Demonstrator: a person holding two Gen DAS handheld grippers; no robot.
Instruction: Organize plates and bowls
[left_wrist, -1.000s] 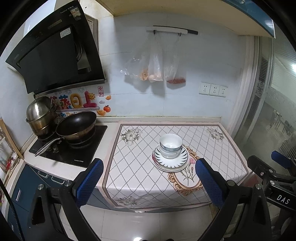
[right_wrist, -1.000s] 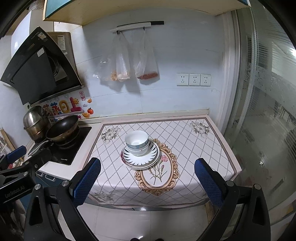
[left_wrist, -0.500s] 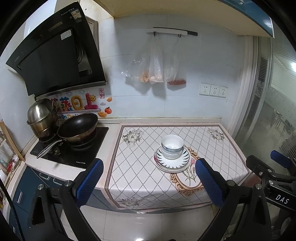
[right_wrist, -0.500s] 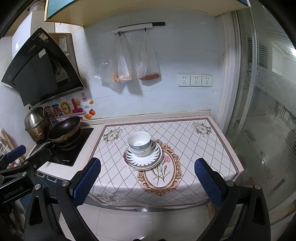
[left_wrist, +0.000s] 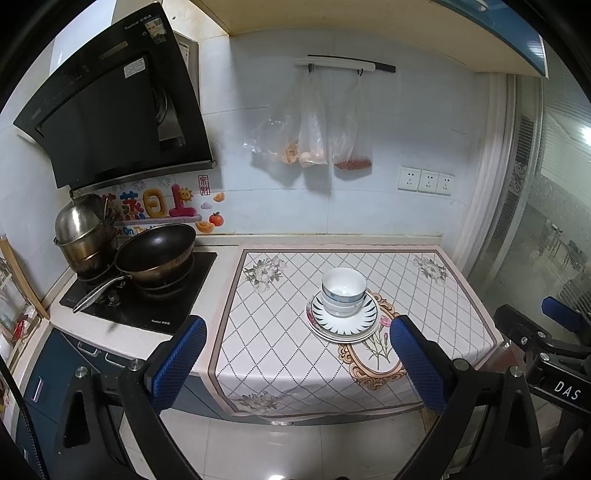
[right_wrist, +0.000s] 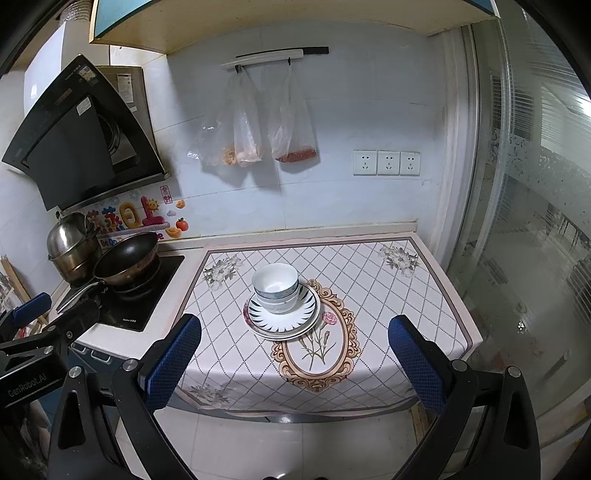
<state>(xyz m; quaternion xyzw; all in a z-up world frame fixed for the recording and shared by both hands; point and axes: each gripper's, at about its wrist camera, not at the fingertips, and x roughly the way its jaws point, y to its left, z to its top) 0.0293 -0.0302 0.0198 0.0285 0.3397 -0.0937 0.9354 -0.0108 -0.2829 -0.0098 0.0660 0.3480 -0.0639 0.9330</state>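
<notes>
Both tongs, left tongs (left_wrist: 297, 350) and right tongs (right_wrist: 293, 350), hang spread and empty; the bowls (left_wrist: 343, 291) sit stacked on plates (left_wrist: 341, 325) on the table (left_wrist: 424, 306) ahead; keep clear, the stack looks finished

Left gripper (left_wrist: 297, 354): jaws wide apart, empty, held level. Right gripper (right_wrist: 293, 354): same, apparently just beside the left.

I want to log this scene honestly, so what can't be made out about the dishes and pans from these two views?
- Stacked white bowls: exact count unclear, both views; they nest together.
- Stacked white plates: lower plates' pattern hidden by the black-striped top plate.
- Steel lidded pot: contents hidden by its lid.
- Black frying pan: hides the burner beneath.
- Clear hanging bags: contents too small to identify.
</notes>
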